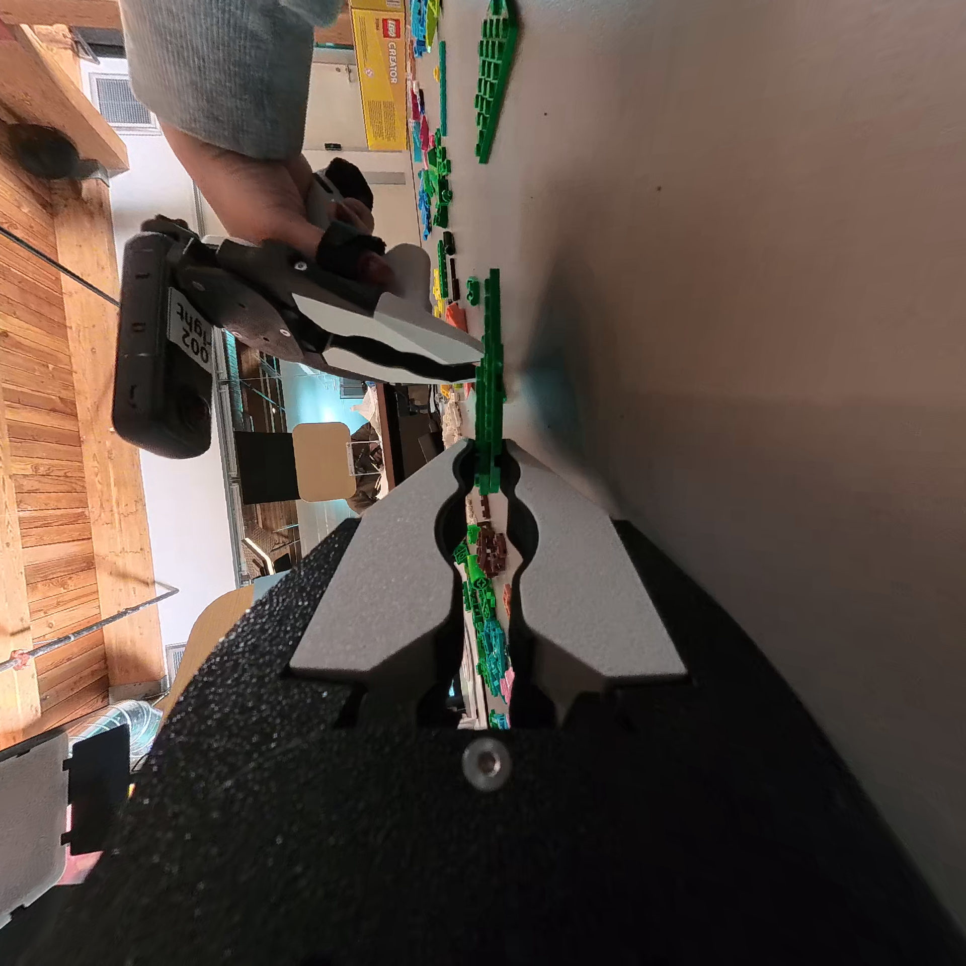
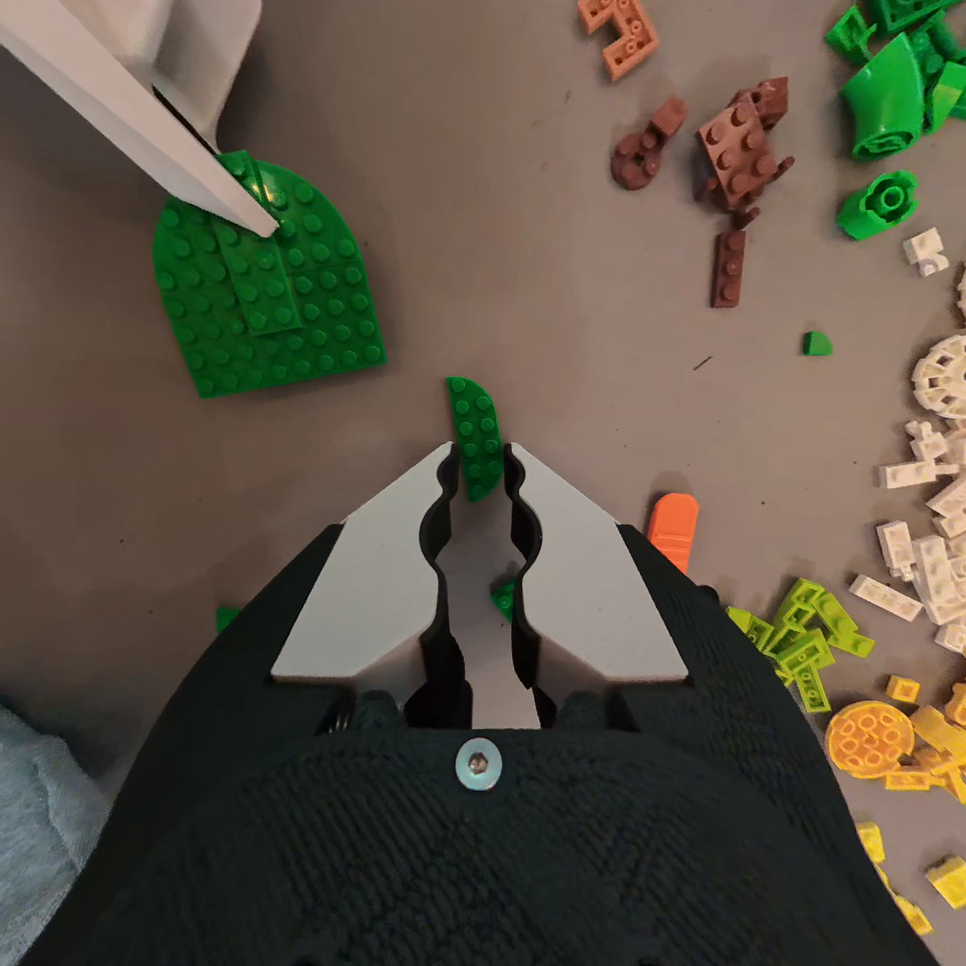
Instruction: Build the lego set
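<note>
We've got the left gripper (image 1: 489, 449) clamped on the big round-topped green studded plate (image 2: 261, 292), steadying it on the grey worktop (image 2: 496, 209); right gripper (image 2: 478, 452) straddles a small green half-moon plate (image 2: 476, 439), fingers slightly apart.

Between the right gripper (image 2: 478, 449) jaws a small green half-round plate (image 2: 475, 436) is flanked, flat on the table (image 2: 522, 235); no pressing contact can be made out. Bare table is found ahead of these jaws and to their left, up to the large green plate (image 2: 272, 292). That plate is blocked at its rounded end by the left gripper (image 1: 489, 455), whose jaws are closed on its edge. To the right, passage is narrowed by an orange piece (image 2: 671, 528), brown bricks (image 2: 732, 157), white bricks (image 2: 920, 533) and lime bricks (image 2: 800, 643).
</note>
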